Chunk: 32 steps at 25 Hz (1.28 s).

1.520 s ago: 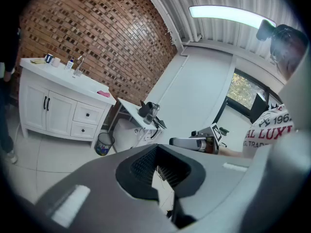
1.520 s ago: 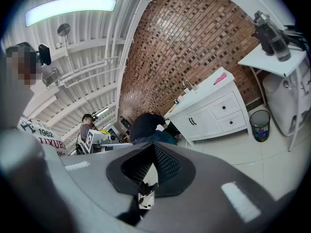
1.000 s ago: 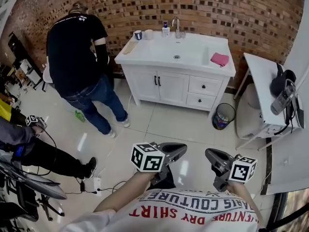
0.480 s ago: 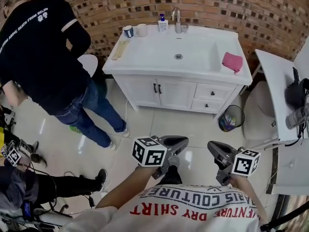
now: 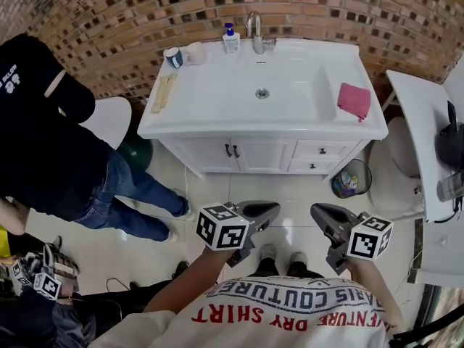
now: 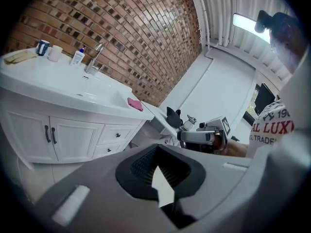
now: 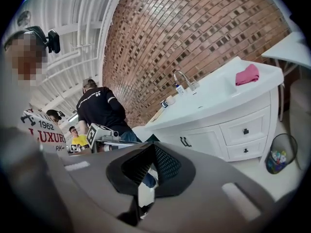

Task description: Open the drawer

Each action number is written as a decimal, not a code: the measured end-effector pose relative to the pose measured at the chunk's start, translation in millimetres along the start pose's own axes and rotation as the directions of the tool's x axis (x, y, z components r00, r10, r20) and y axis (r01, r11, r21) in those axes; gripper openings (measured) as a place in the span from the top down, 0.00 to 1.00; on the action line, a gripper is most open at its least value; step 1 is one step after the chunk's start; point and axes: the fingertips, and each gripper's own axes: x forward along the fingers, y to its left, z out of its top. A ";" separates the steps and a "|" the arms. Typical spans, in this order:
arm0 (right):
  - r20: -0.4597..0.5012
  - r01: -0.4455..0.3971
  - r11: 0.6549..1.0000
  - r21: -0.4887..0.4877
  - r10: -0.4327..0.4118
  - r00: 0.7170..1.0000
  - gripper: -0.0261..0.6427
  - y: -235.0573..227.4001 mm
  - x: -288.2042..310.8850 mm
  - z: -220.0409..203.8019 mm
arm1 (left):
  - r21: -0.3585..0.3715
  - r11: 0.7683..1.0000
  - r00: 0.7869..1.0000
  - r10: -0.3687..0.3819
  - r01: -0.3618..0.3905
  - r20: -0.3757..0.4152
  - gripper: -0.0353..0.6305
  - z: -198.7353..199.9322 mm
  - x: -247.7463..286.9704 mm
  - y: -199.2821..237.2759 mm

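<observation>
Stands well apart from the closed drawer (image 5: 320, 150), left hand-held gripper (image 5: 274, 208) and right hand-held gripper (image 5: 315, 210) both pinched together on nothing, drawer at 12 o'clock of the right, the nearer one, front running 9 to 3.

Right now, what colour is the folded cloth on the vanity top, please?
The folded cloth is pink; clearest in head view.
</observation>
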 end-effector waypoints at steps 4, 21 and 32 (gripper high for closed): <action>0.005 0.003 1.000 0.028 -0.003 1.000 0.95 -28.5 8.1 7.0 | -0.002 1.000 1.000 -0.002 0.002 -0.015 0.97 7.6 20.7 13.1; -0.127 0.135 0.989 -0.054 -0.141 0.982 0.95 -181.8 13.1 5.7 | -0.120 0.990 0.997 0.073 -0.071 0.014 0.97 3.0 84.5 56.7; -0.213 0.239 0.964 -0.113 -0.258 0.942 0.83 -295.7 75.0 -10.2 | -0.257 0.955 0.989 0.149 -0.147 -0.012 0.97 -46.9 73.2 113.9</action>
